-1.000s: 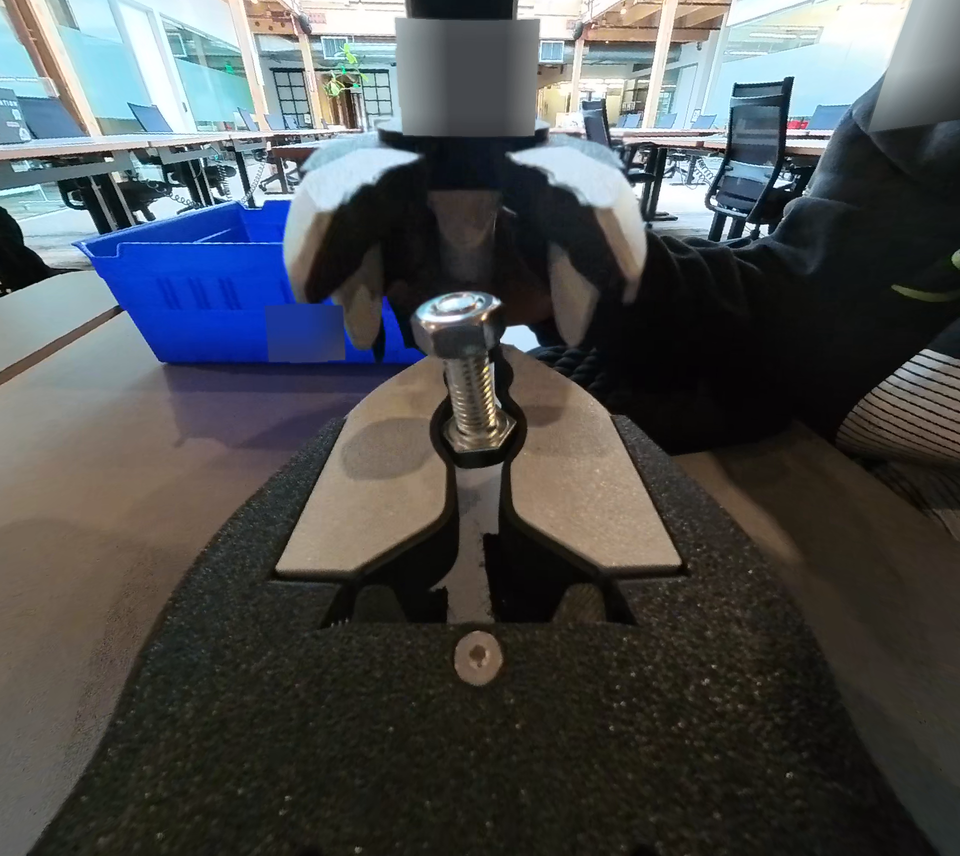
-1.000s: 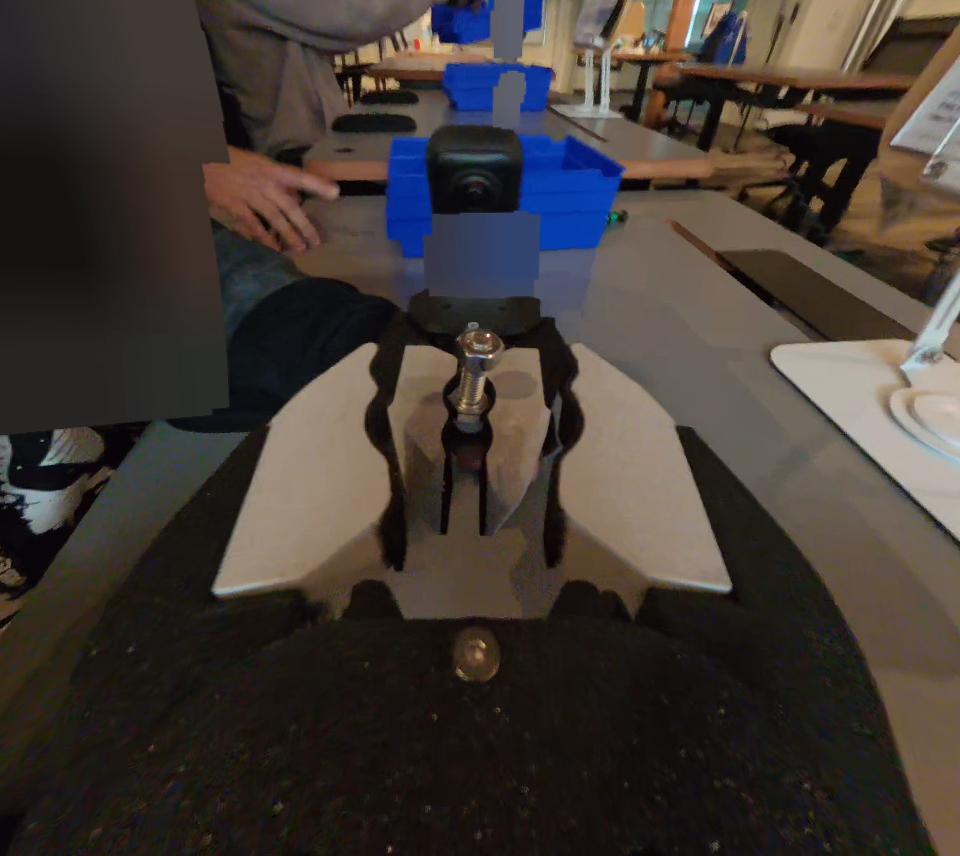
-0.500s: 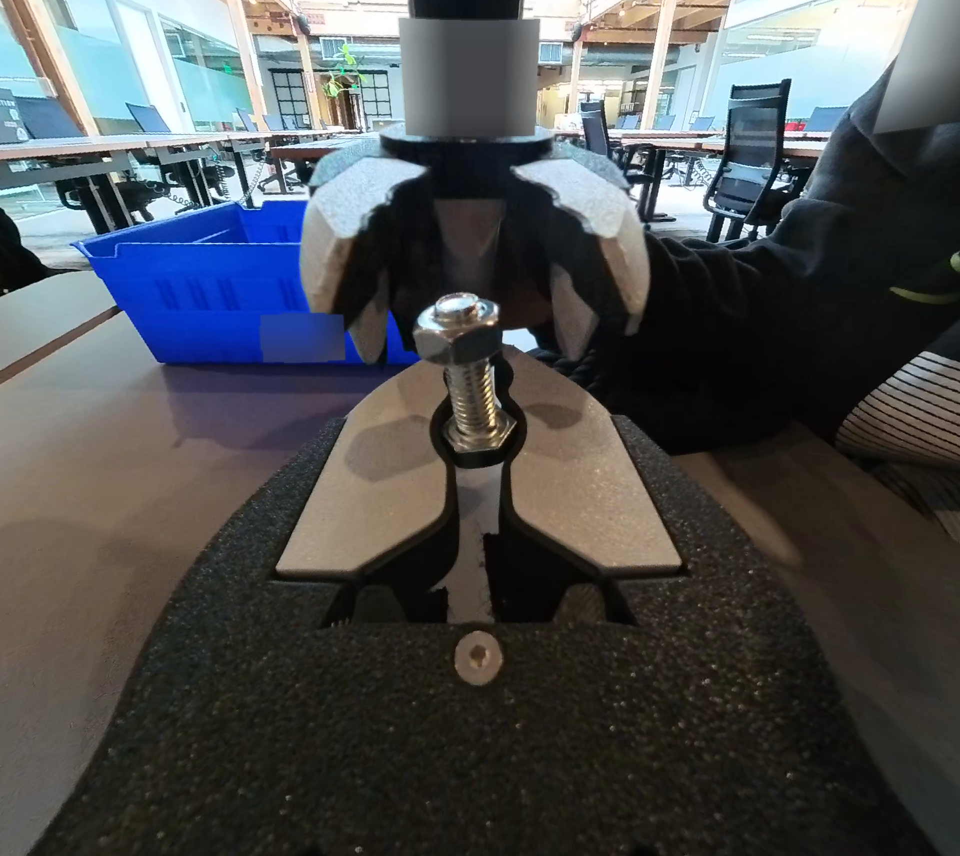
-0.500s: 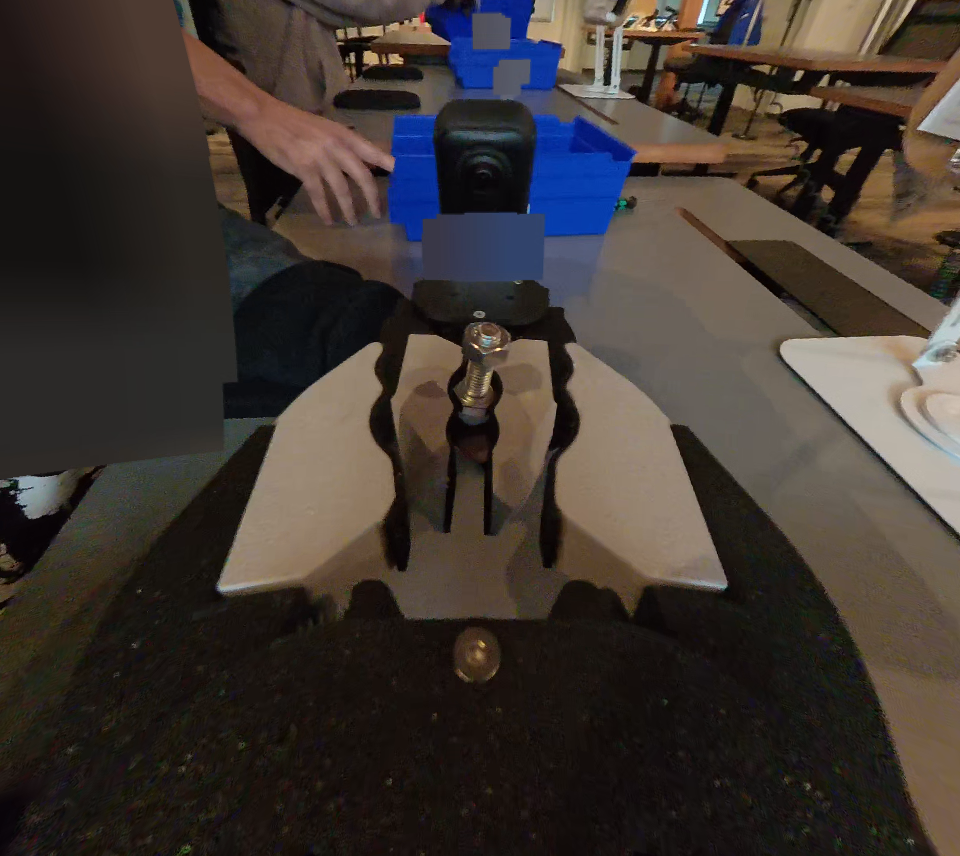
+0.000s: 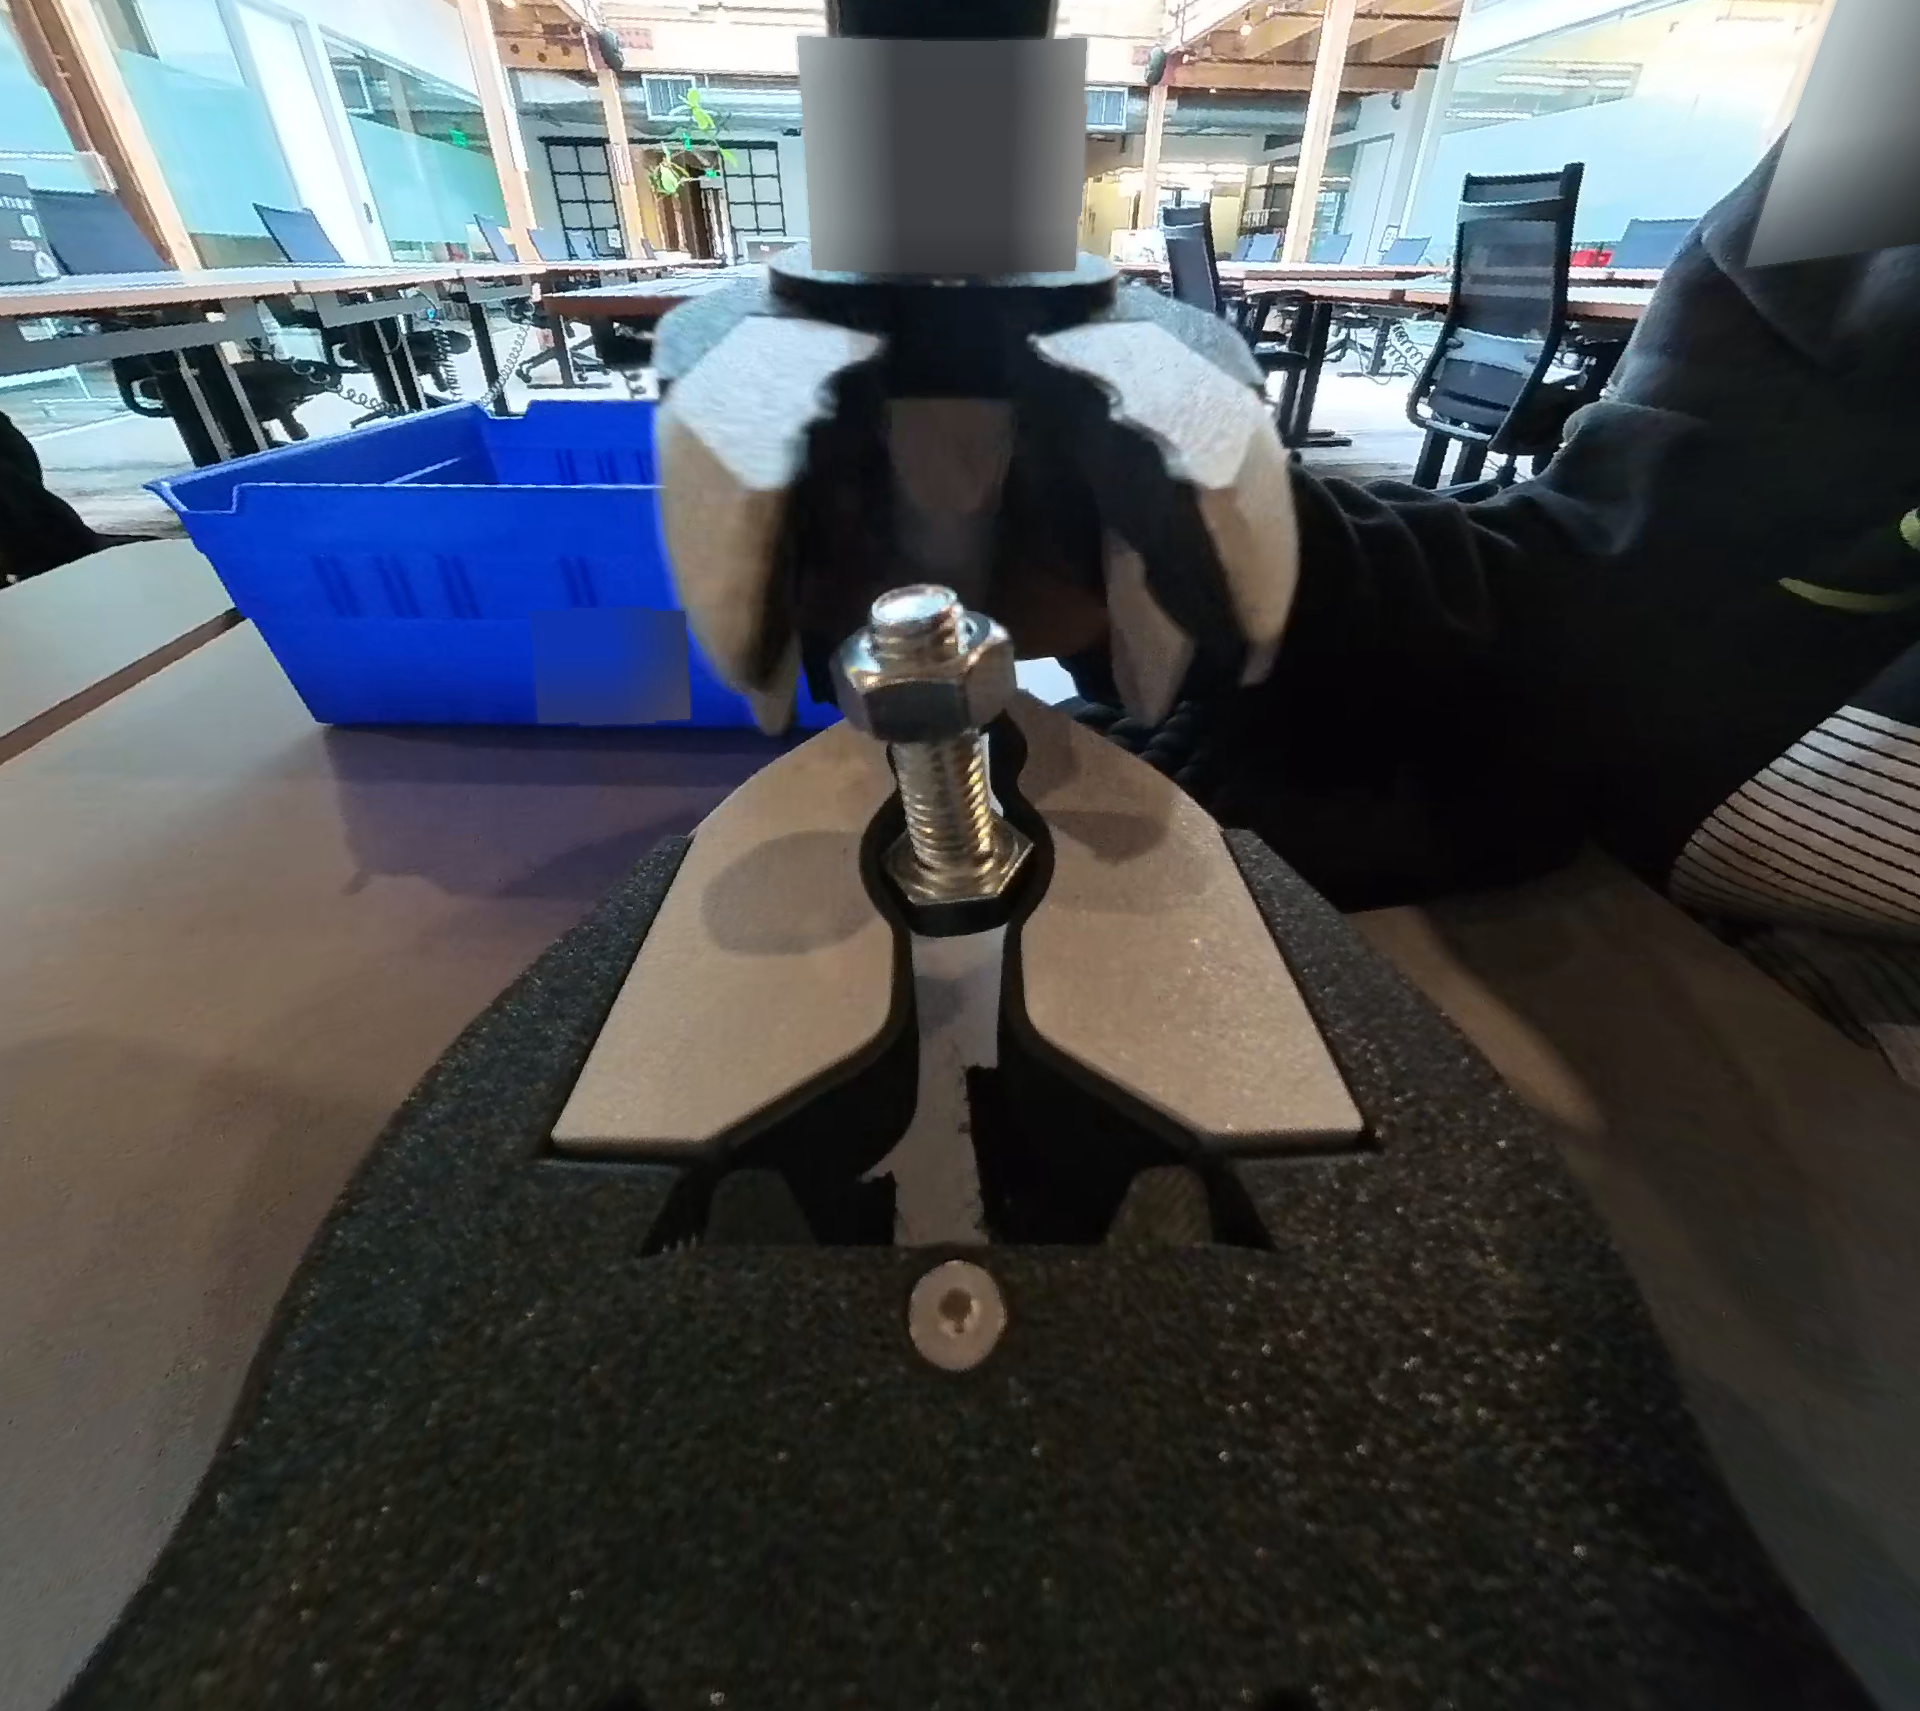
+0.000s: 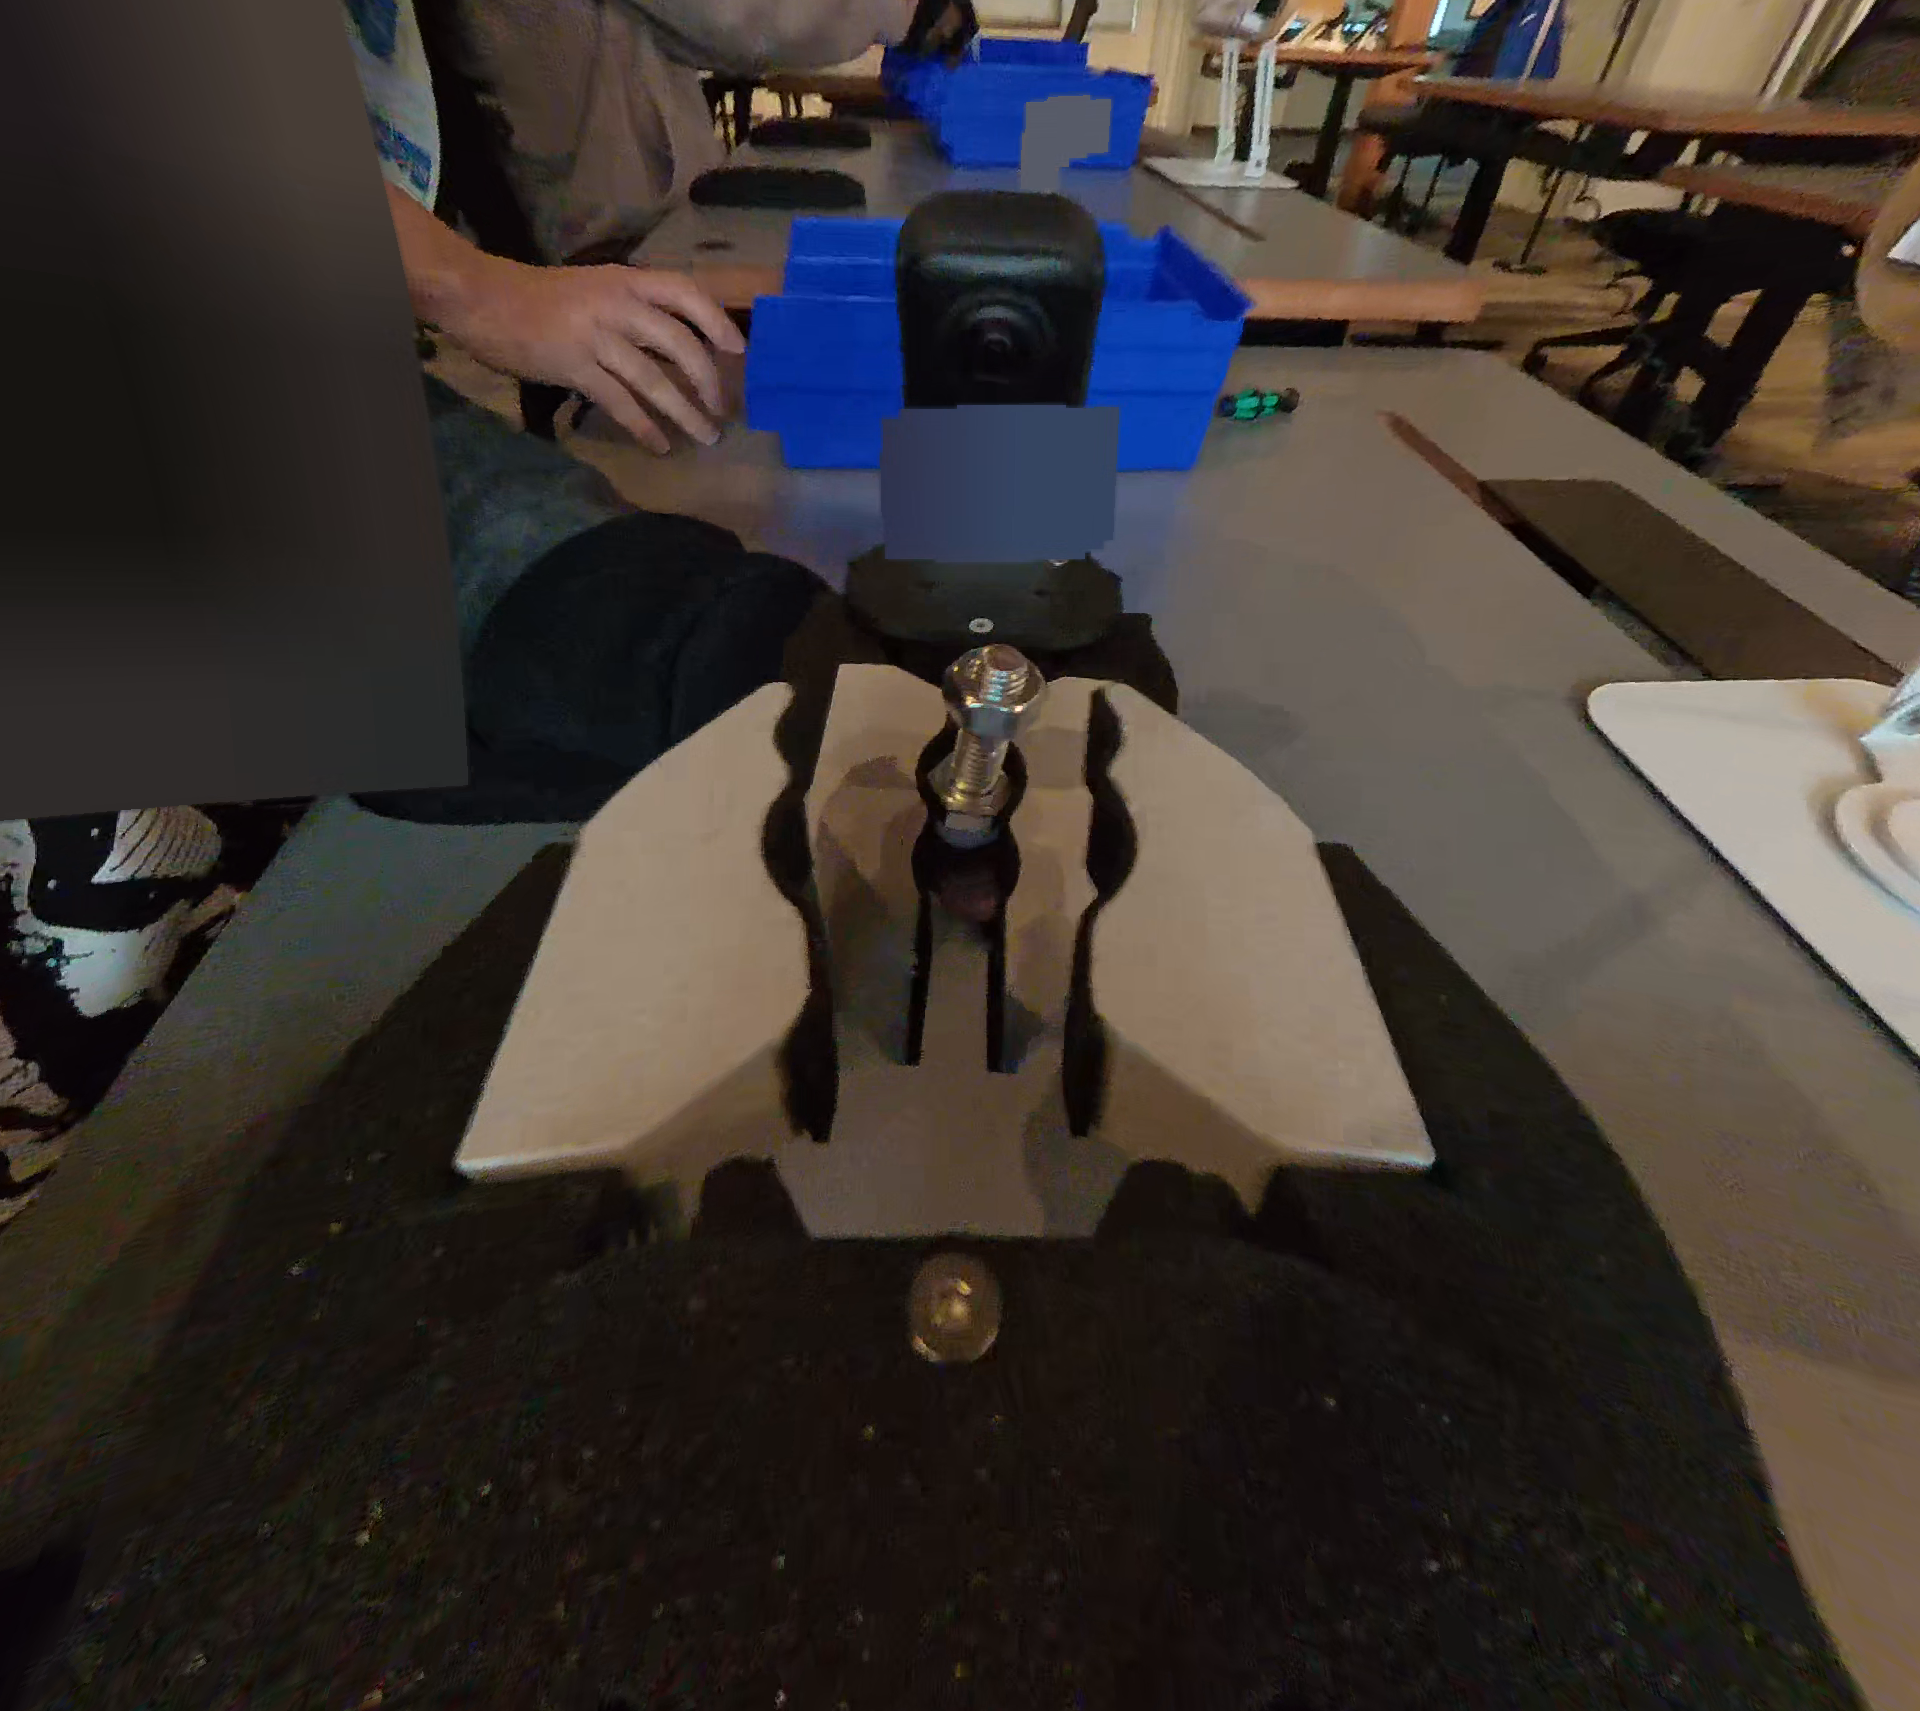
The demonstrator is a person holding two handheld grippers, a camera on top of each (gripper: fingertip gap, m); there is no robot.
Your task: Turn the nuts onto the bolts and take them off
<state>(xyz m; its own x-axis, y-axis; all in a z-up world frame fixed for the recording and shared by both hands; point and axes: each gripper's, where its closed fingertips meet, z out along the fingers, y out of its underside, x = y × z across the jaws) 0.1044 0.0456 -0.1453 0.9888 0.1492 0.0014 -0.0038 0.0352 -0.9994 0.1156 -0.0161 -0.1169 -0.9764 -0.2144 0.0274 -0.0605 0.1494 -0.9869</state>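
Note:
A silver bolt stands upright with its hex head clamped in my left gripper, which is shut on it. A hex nut sits near the top of the bolt, and the bolt's tip shows just above it. My right gripper faces it from the far side with its jaws open. In the right wrist view my right gripper is open, its fingers spread to either side of the left gripper, the bolt and the nut. Its tips are about level with the nut and do not touch it.
A blue bin stands on the grey table behind the grippers; it also shows in the right wrist view. Another person's hand rests beside it. A white tray lies to the right, with a dark mat behind it. The left gripper's tips are roughly 6 cm from the right gripper's.
My right gripper has come closer to the bolt, still open. The bolt's tip now shows more above the nut. The other person's hand has moved up to the blue bin.

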